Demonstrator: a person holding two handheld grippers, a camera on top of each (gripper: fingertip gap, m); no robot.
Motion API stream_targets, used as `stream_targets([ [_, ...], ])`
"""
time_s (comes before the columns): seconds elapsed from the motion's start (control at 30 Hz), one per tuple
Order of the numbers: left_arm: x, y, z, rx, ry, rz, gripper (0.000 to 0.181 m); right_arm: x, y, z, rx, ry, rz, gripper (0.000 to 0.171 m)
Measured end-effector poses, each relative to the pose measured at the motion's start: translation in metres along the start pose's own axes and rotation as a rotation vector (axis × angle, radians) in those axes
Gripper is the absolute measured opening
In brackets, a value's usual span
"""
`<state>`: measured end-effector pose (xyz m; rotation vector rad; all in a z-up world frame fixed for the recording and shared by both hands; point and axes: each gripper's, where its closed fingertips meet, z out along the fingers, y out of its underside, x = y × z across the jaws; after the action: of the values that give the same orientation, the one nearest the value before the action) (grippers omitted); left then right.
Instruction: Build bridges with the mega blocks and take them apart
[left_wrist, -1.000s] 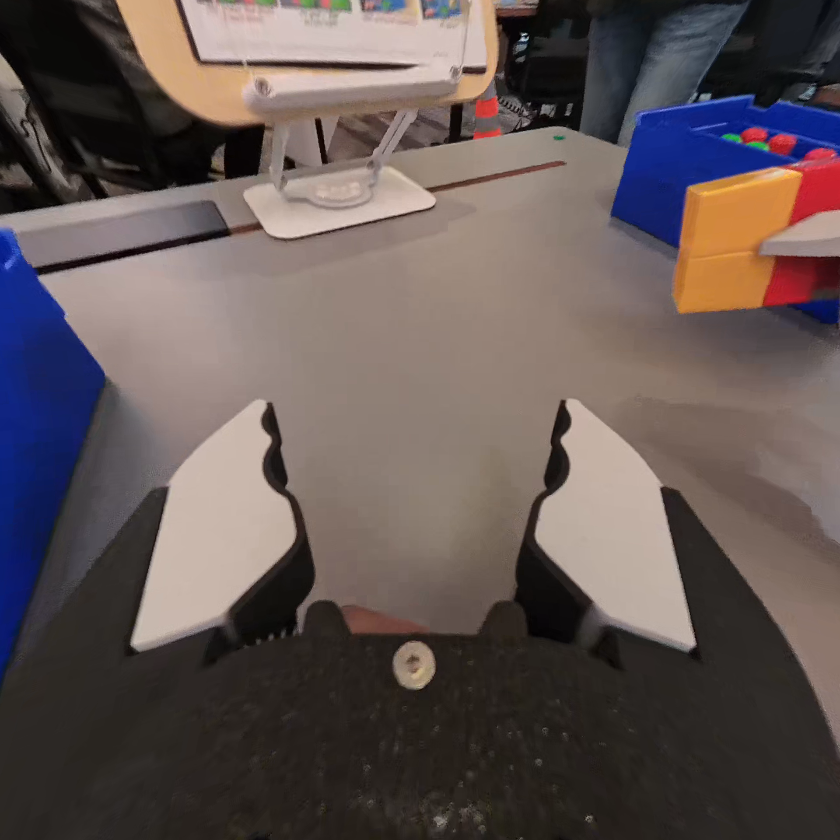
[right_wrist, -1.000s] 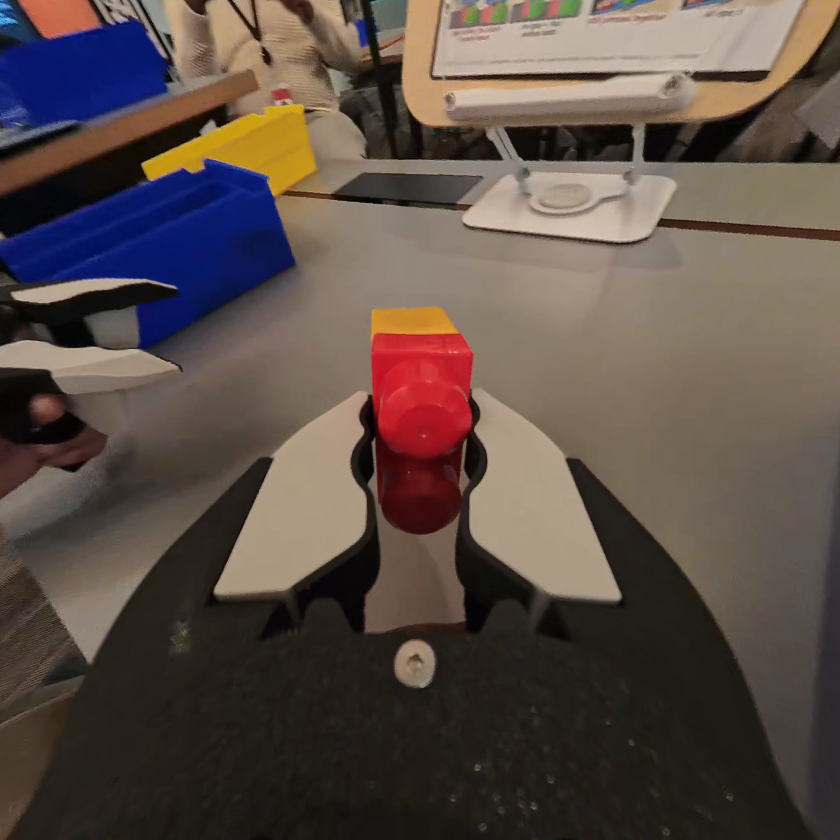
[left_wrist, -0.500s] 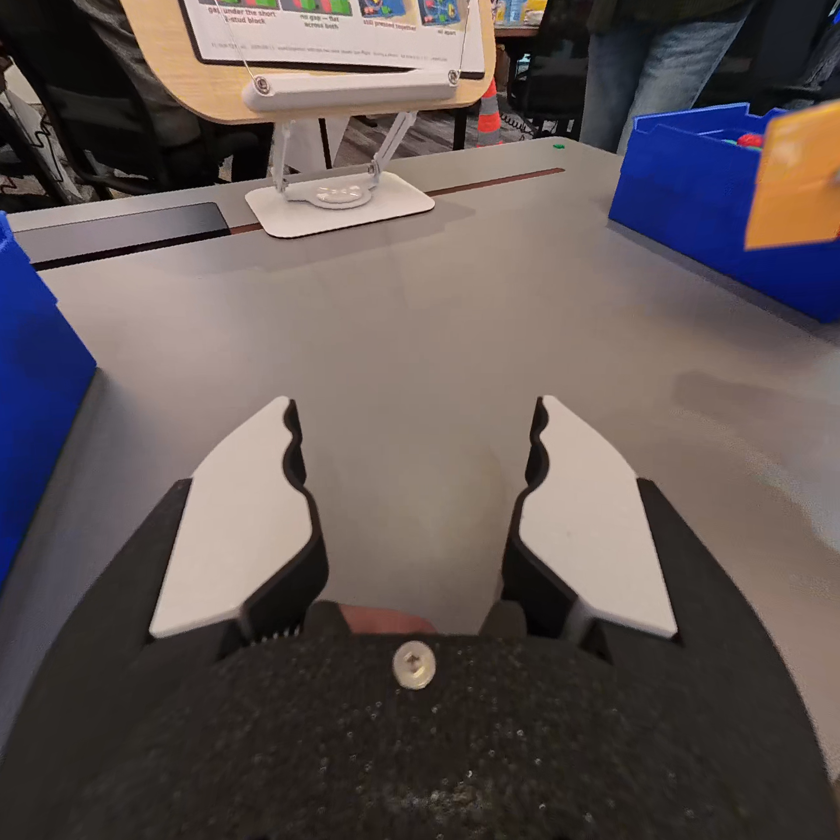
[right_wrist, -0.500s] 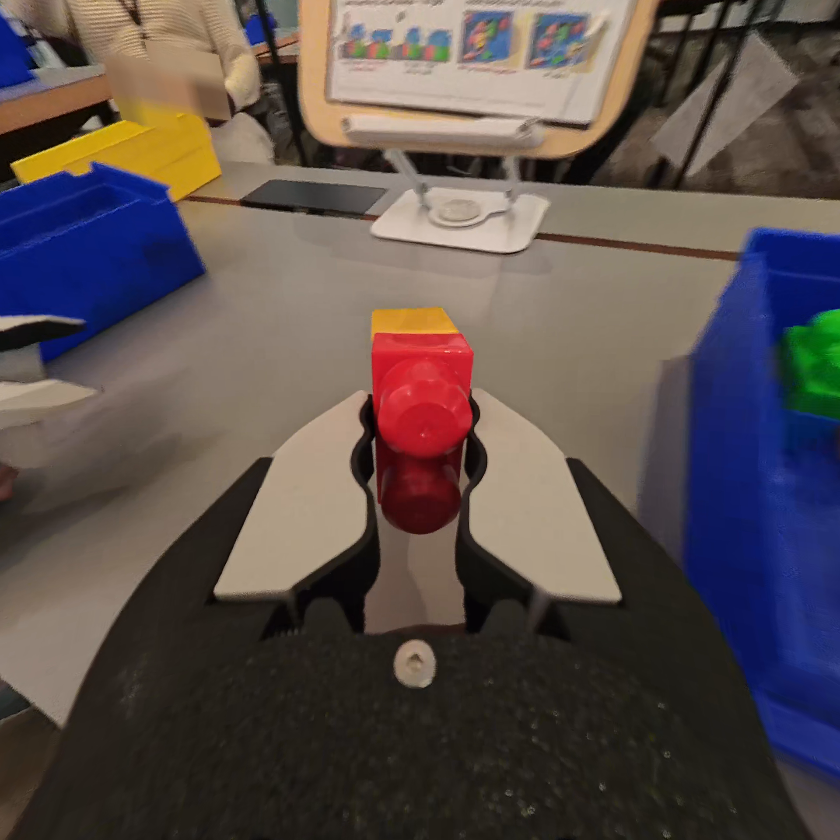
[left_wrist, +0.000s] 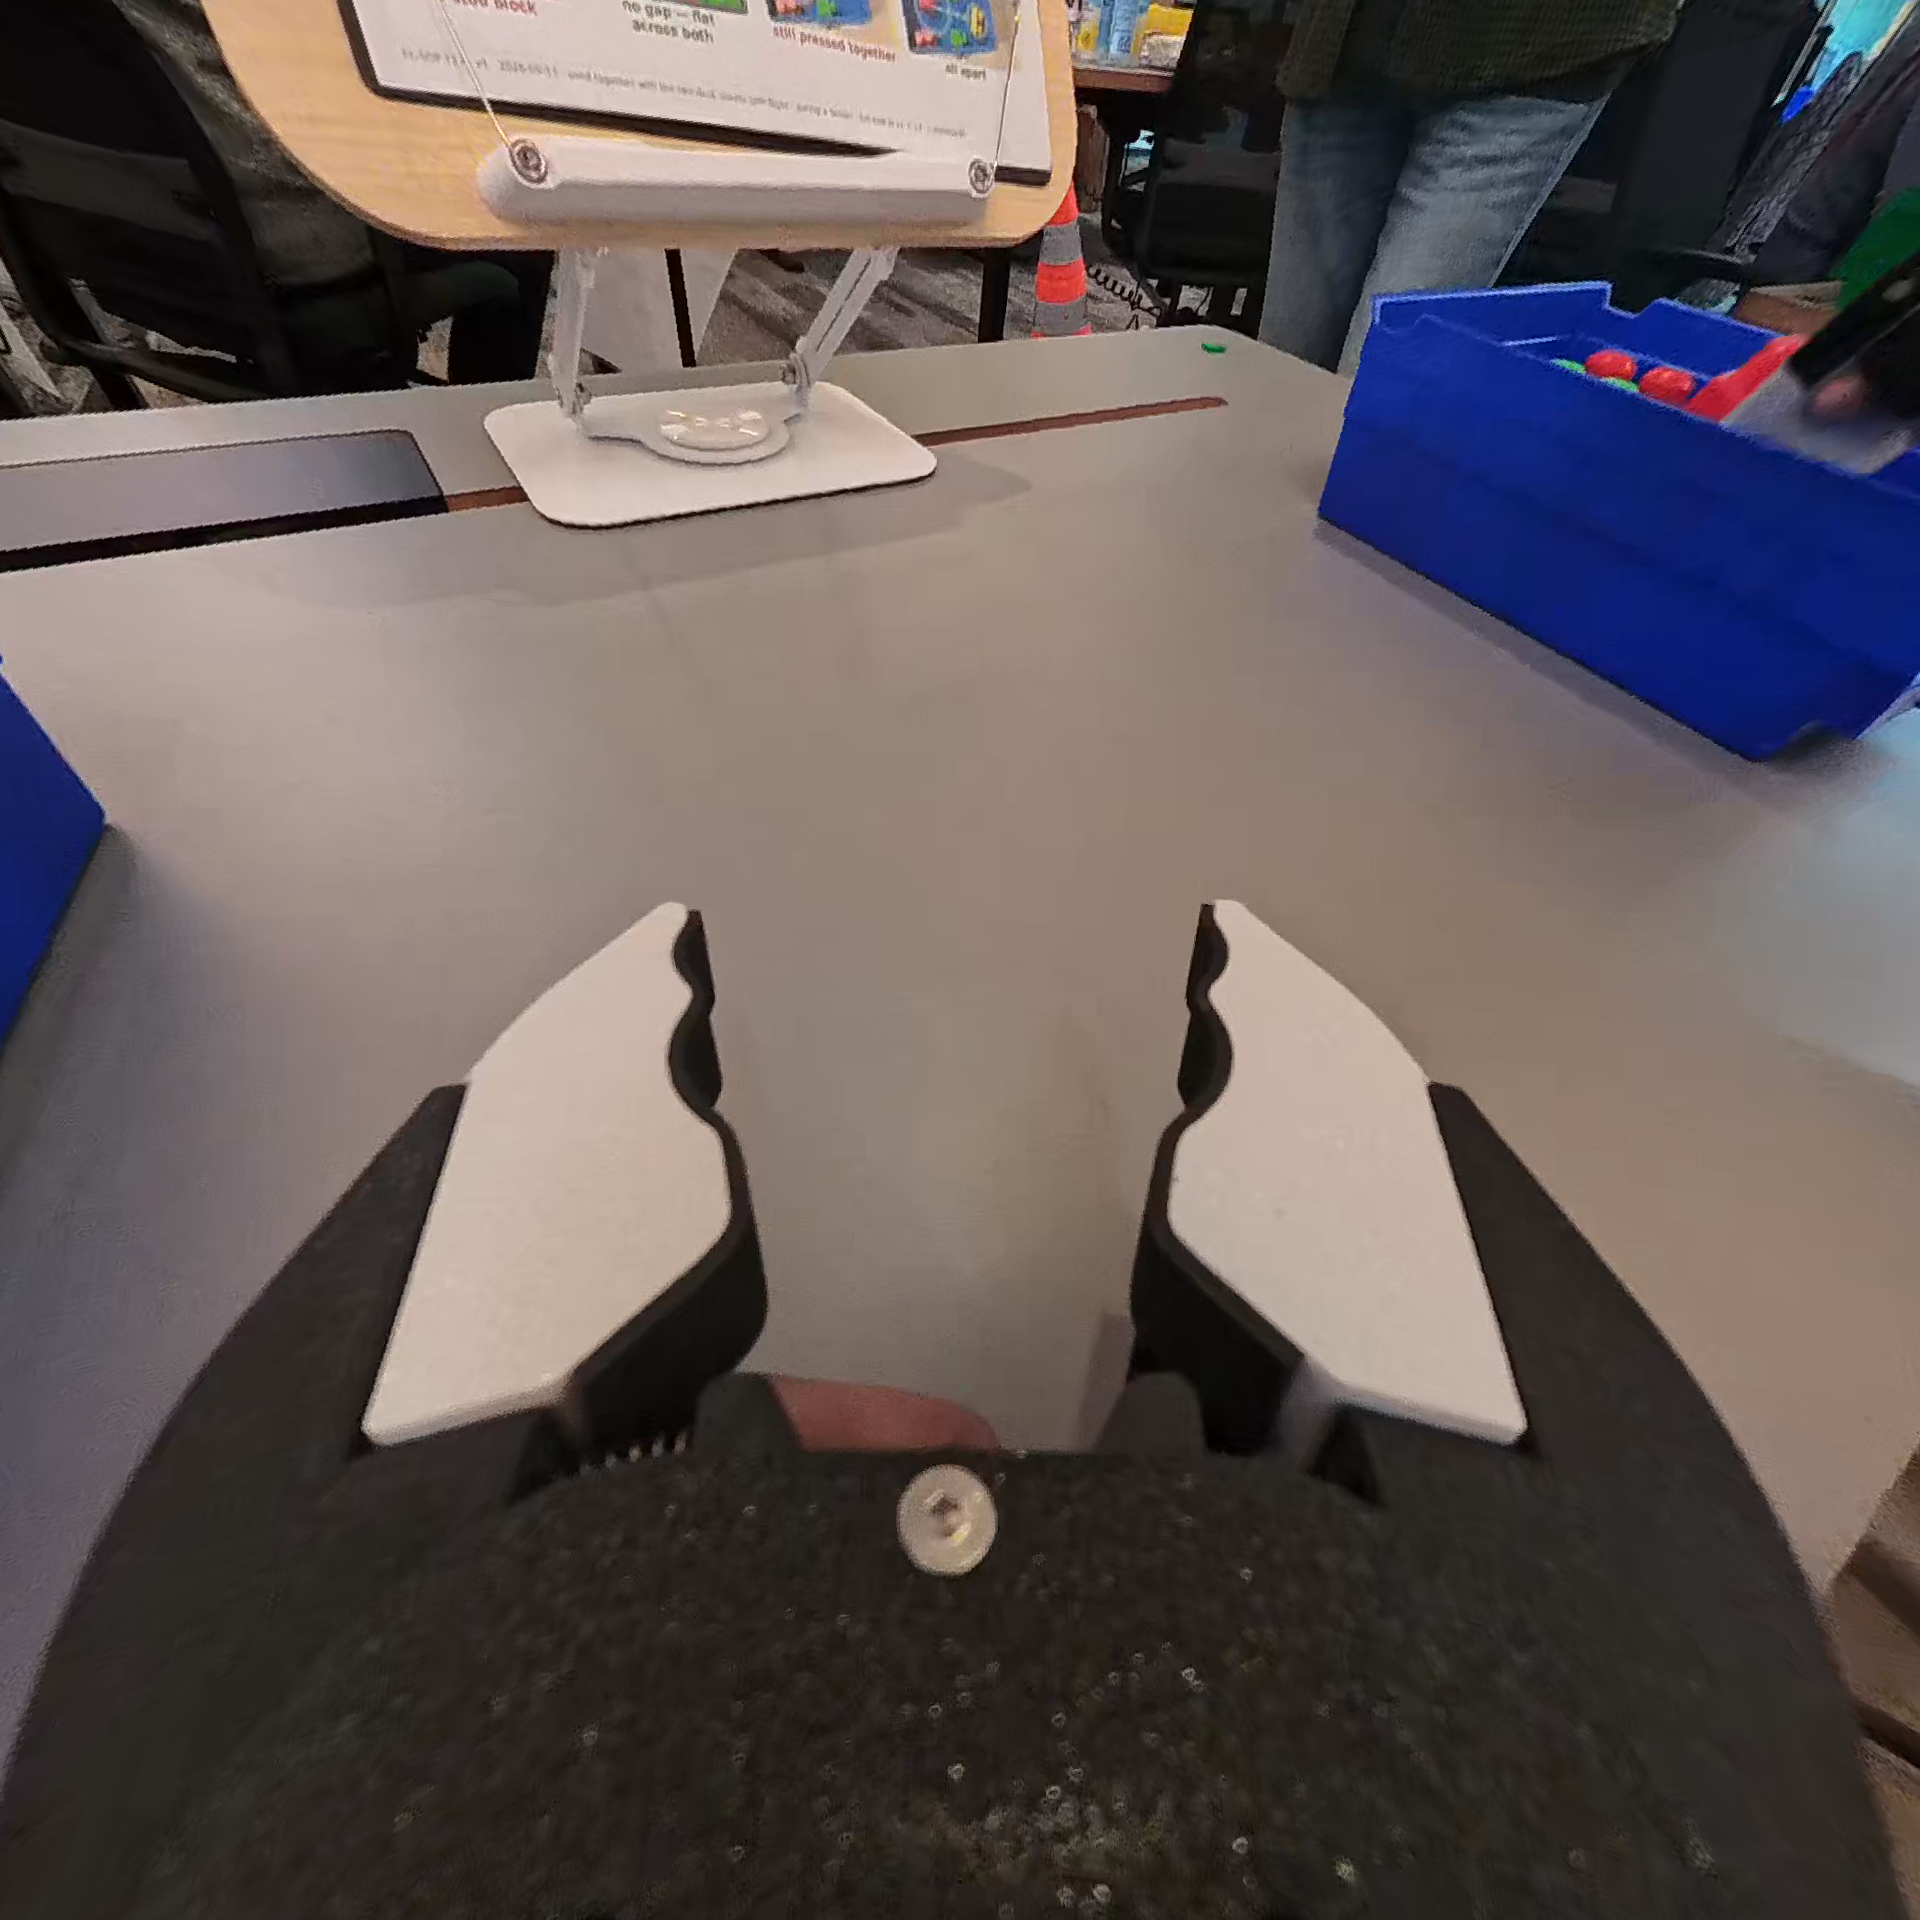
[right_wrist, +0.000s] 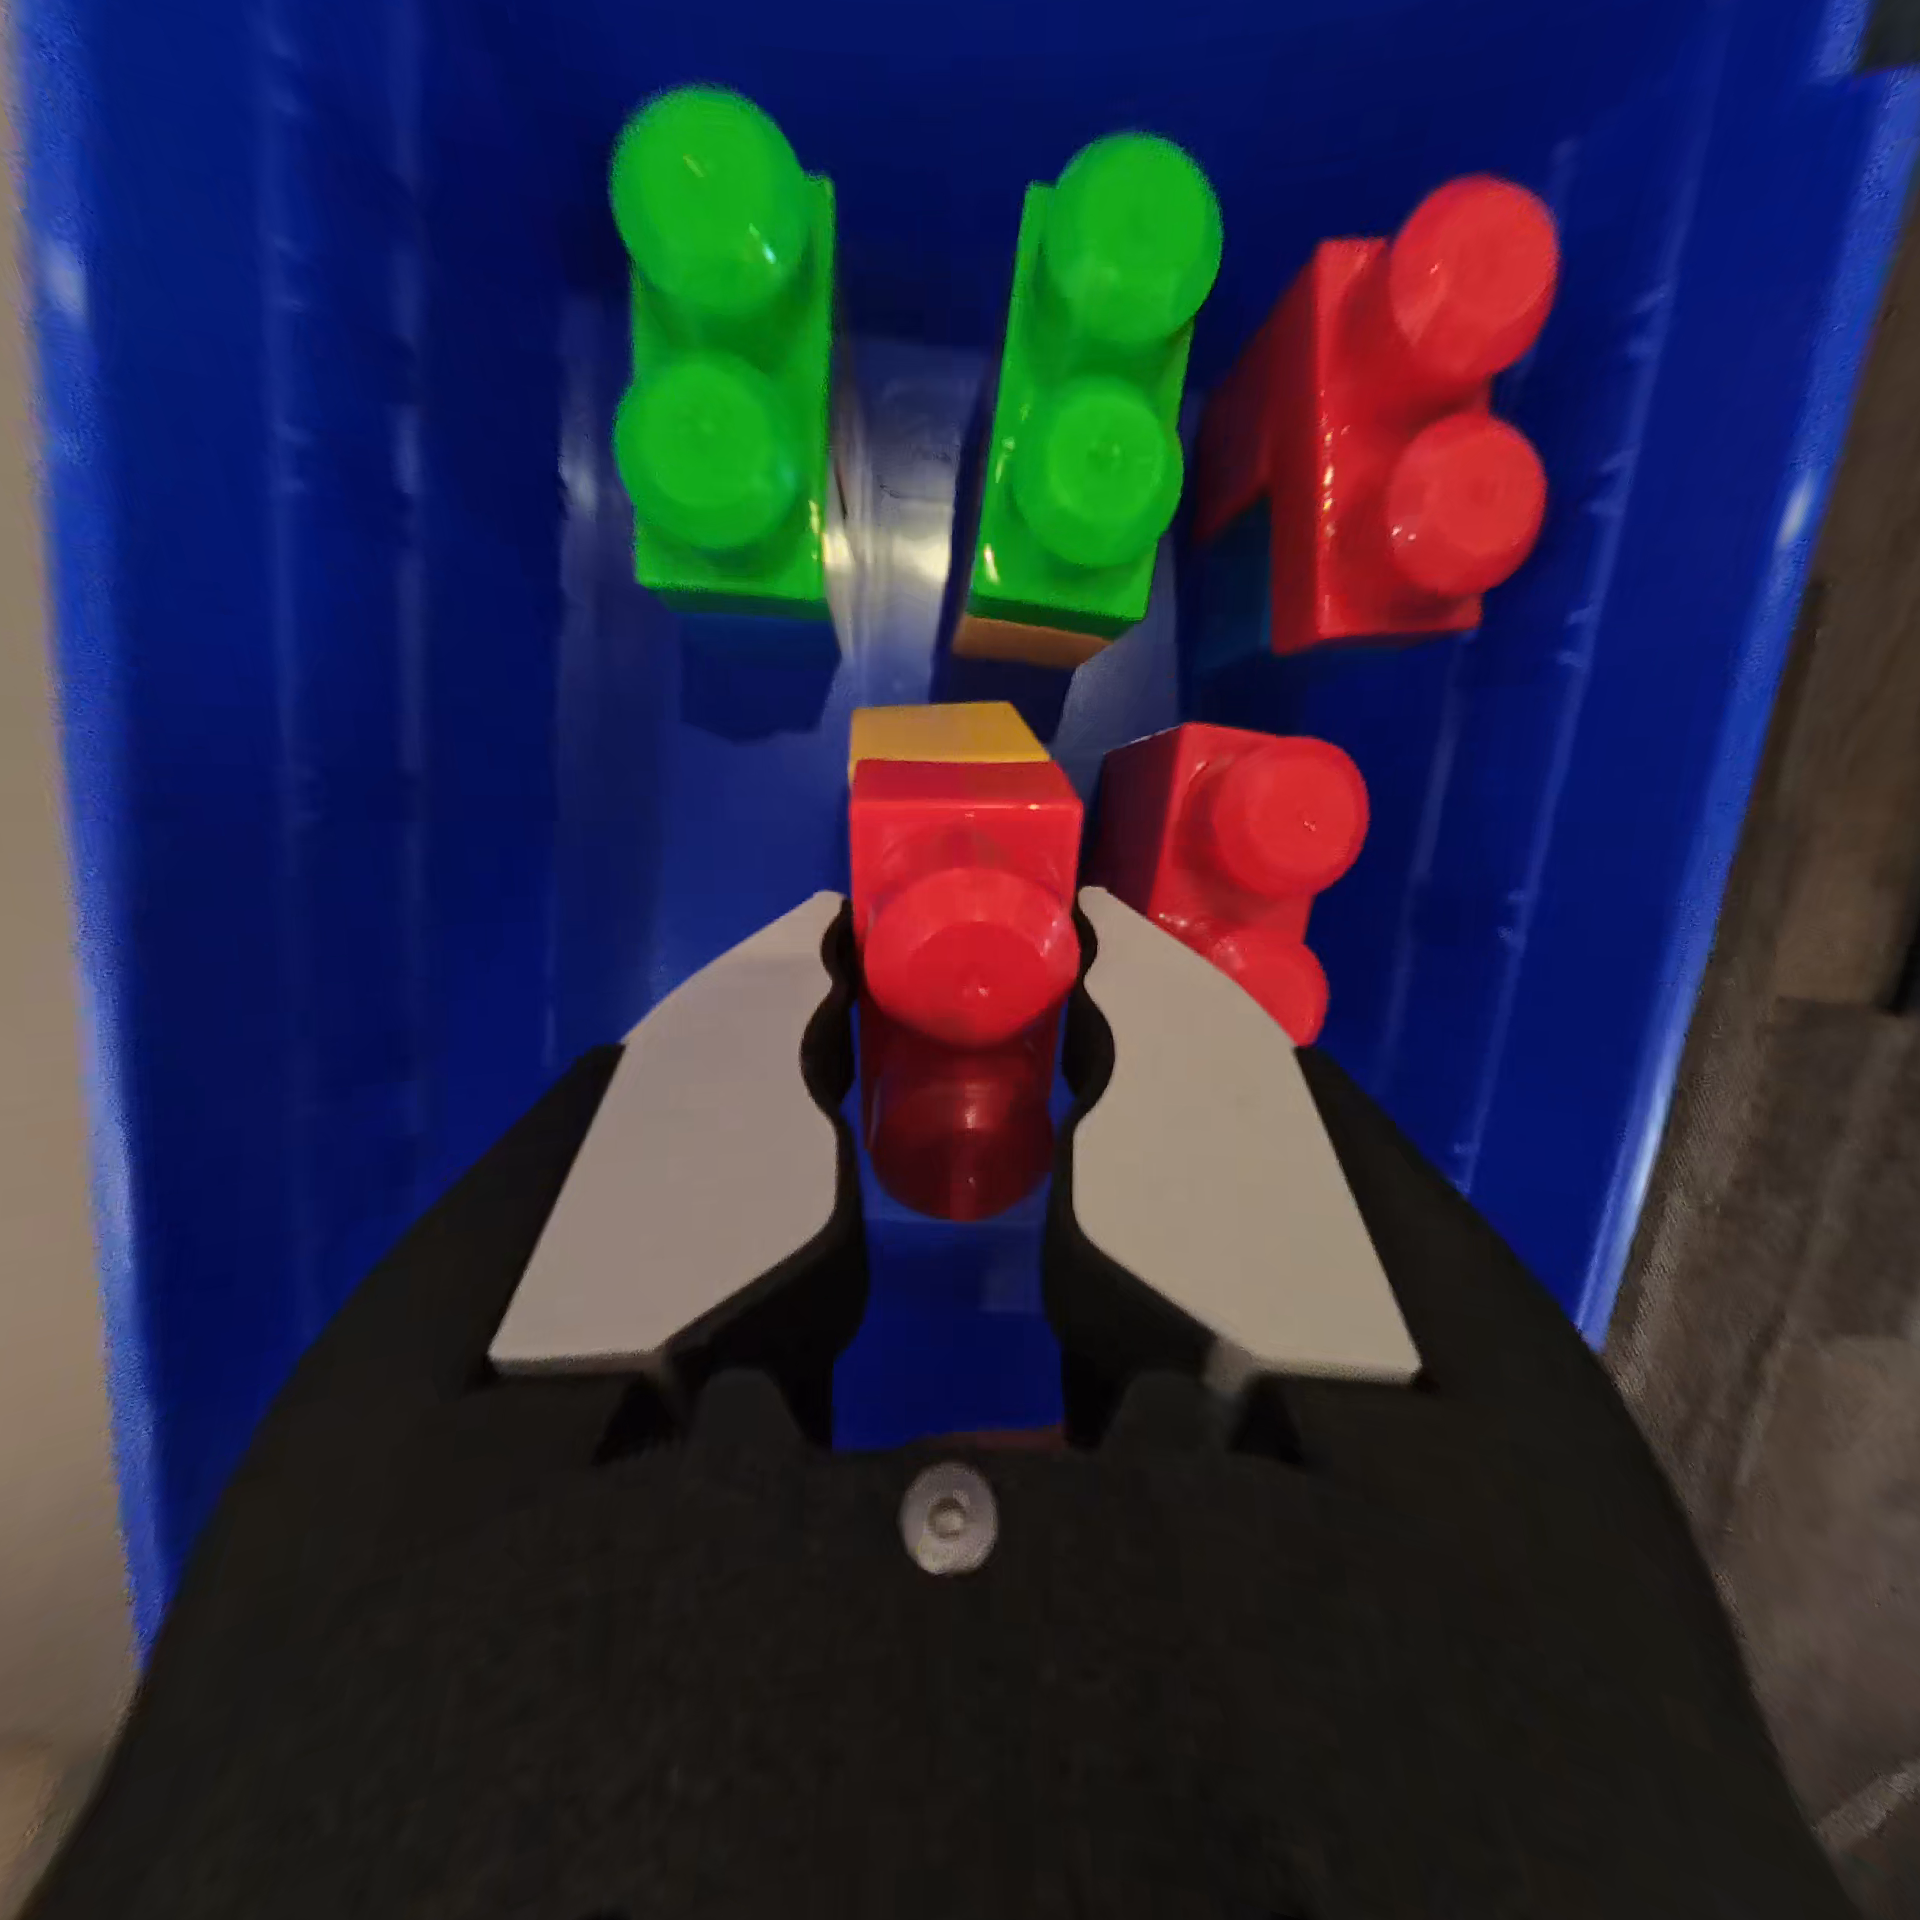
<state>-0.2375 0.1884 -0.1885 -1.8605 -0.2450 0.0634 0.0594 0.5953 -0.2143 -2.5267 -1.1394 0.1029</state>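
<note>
A: So, you're holding the right gripper over the blue bin, pointing down into it, with its fingers clamped on the red block. A yellow block is showing behind it, seemingly stuck on.

B: And the other tool?

A: Your left gripper is hanging over the grey table, jaws spread wide, gripping nothing. It's sitting well apart from the bin.

B: What's lying in the bin?

A: Two green blocks are resting near the far wall, a red pair is sitting beside them, and another red block is lying just beside the one you're carrying.

B: How should I be doing the drop?

A: I'd judge you're putting blocks away after taking a bridge apart. You're aiming at bare floor left of that near red block, so keep to that side as you're lowering; the right finger is passing close to its studs. Be easing down until the piece is nearly touching the floor, then spread the fingers slowly so it isn't bouncing. If yellow really is attached, you may be needing the left gripper to pull it free first.
</note>
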Motion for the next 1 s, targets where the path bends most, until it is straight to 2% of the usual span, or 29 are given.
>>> stream_targets([
  [0.07,0.001,-0.002,-0.001,0.003,0.009,0.0,0.087,-0.001,0.005,0.009,-0.113,0.003,0.003,0.037],
  [0.2,0.003,0.0,-0.001,-0.007,0.022,-0.001,0.087,-0.003,0.001,0.017,-0.195,0.009,0.023,0.037],
  [0.47,0.003,0.0,-0.003,-0.005,0.03,-0.001,0.087,-0.001,0.004,0.025,-0.249,-0.012,0.092,0.038],
  [0.5,0.003,0.0,-0.003,-0.007,0.035,-0.004,0.087,-0.002,0.004,0.025,-0.25,-0.017,0.093,0.039],
  [0.63,0.004,0.002,-0.001,-0.018,0.042,0.006,0.088,-0.003,-0.003,0.007,-0.172,0.024,0.061,0.064],
  [0.73,0.0,0.0,-0.002,-0.007,0.021,0.026,0.088,-0.012,-0.022,-0.035,0.025,0.114,-0.019,0.068],
  [0.8,-0.003,-0.002,-0.003,-0.001,0.007,0.036,0.088,-0.038,-0.044,-0.079,0.293,0.21,-0.147,0.07],
  [0.87,-0.006,-0.005,-0.003,0.006,-0.009,0.046,0.088,-0.081,-0.058,-0.122,0.617,0.283,-0.289,0.067],
  [0.93,-0.007,-0.009,-0.002,0.022,-0.035,0.067,0.088,-0.127,-0.056,-0.156,0.913,0.321,-0.342,0.066],
  [1.0,-0.006,-0.014,-0.003,0.051,-0.059,0.112,0.088,-0.179,-0.037,-0.159,1.055,0.197,-0.325,0.065],
])
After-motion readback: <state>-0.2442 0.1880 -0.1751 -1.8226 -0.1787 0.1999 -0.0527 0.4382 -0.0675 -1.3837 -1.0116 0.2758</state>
